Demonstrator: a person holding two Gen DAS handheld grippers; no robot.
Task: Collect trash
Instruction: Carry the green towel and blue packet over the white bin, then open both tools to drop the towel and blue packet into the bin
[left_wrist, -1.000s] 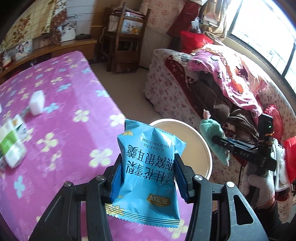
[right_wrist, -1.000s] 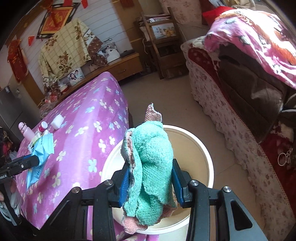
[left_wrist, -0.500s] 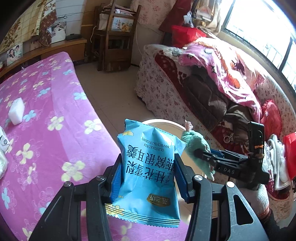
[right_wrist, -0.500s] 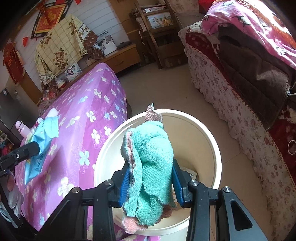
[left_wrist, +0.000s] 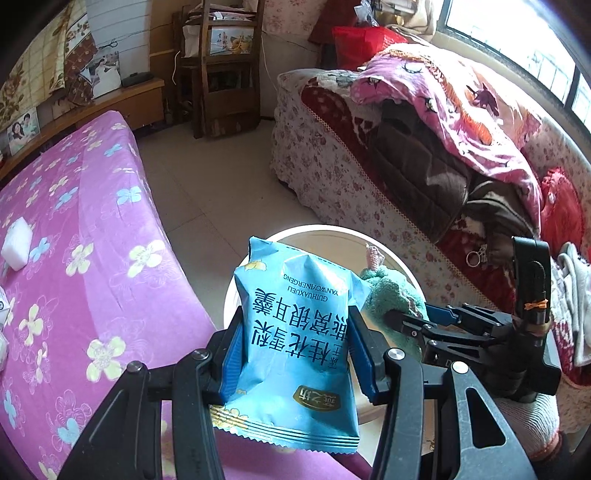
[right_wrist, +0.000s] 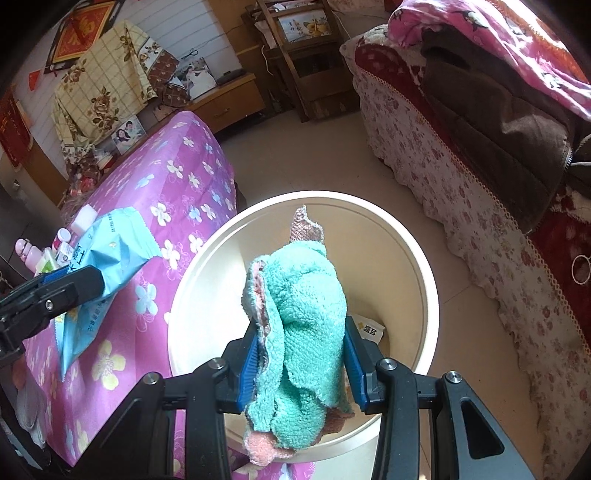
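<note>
Claws come first in both wrist views. The left claw (left_wrist: 295, 347) is closed partway on a puffy light-blue foil snack packet with dark blue lettering (left_wrist: 295, 332), its blue pads pressing the packet's two sides; the packet stands upright between the fingers, over the near edge of the table and the bin's left rim. The right claw (right_wrist: 299, 354) is clamped the same way on a bunched teal terry cloth with a pink underside (right_wrist: 299, 314), which hangs over the mouth of the round cream plastic bin (right_wrist: 428, 280). In the left wrist view the right claw reaches in from the right, cloth just beside the packet, and a white knitted glove (left_wrist: 524, 421) shows beneath it.

Inside the bin, near its far-right wall, lies a small pale wrapper with a yellow mark (right_wrist: 369, 328).

Left of the bin is the table, draped in a magenta cloth printed with flowers (right_wrist: 177, 206). A white foam block (left_wrist: 16, 247) rests on it farther left, and small bottles and packets (right_wrist: 48, 251) crowd its far left part.

Beyond the bin is a pale tiled floor (left_wrist: 207, 184). To the right stands a sofa in a floral cover (left_wrist: 332, 177), heaped with a pink blanket (left_wrist: 461, 107) and a brown garment (left_wrist: 417, 177). At the far wall is a dark wooden chair (left_wrist: 225, 70).
</note>
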